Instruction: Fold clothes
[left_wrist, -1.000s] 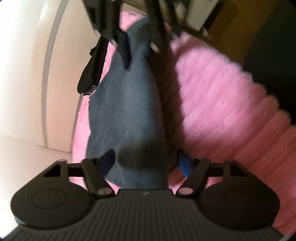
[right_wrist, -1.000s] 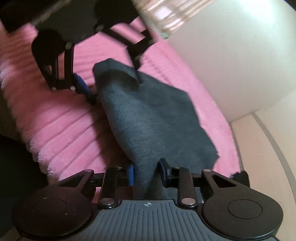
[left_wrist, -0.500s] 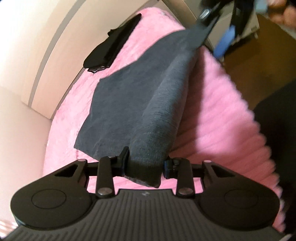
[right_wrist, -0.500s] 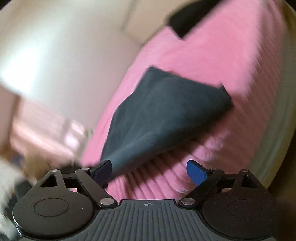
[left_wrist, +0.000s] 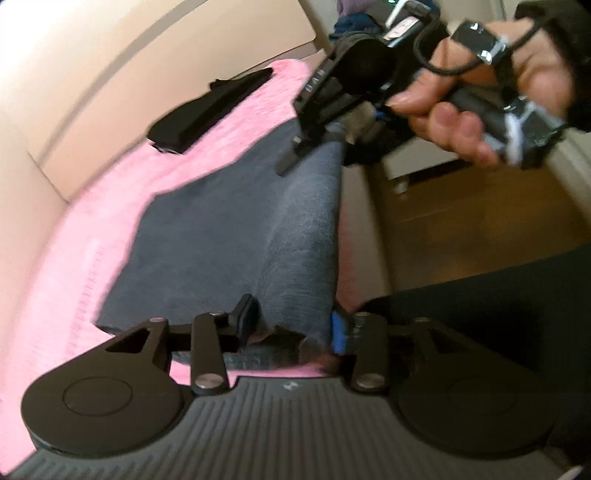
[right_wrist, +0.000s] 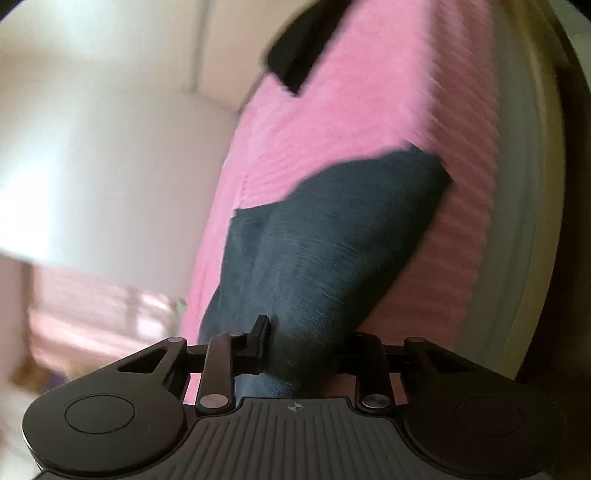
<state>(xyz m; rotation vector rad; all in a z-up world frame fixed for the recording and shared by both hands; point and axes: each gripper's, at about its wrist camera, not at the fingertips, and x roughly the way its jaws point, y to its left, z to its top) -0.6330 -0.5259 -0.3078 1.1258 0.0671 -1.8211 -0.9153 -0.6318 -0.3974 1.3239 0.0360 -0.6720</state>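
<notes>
Dark grey garment (left_wrist: 229, 236) lies on the pink ribbed blanket (left_wrist: 74, 266), w/ its near edge lifted off it along one side. Left tongs (left_wrist: 293, 319) pinch a bunched corner of that edge; cloth fills the gap btw the black pad and the blue one. Right tongs (right_wrist: 303, 345) likewise pressed onto a thick fold of the same garment at the other end; in the left view they show as right tongs (left_wrist: 314, 147) at the far corner, gripped by the person's hand (left_wrist: 480, 92). Both ends held at once, prob. so the edge stays taut and can be carried over the flat part as one straight fold line. The rest stays on the blanket, which anchors it. A folded black item (left_wrist: 210, 107) sits well apart near the blanket's far edge, likely already done. Both views are motion-blurred, so exact cloth layering at the pads is hard to tell.
</notes>
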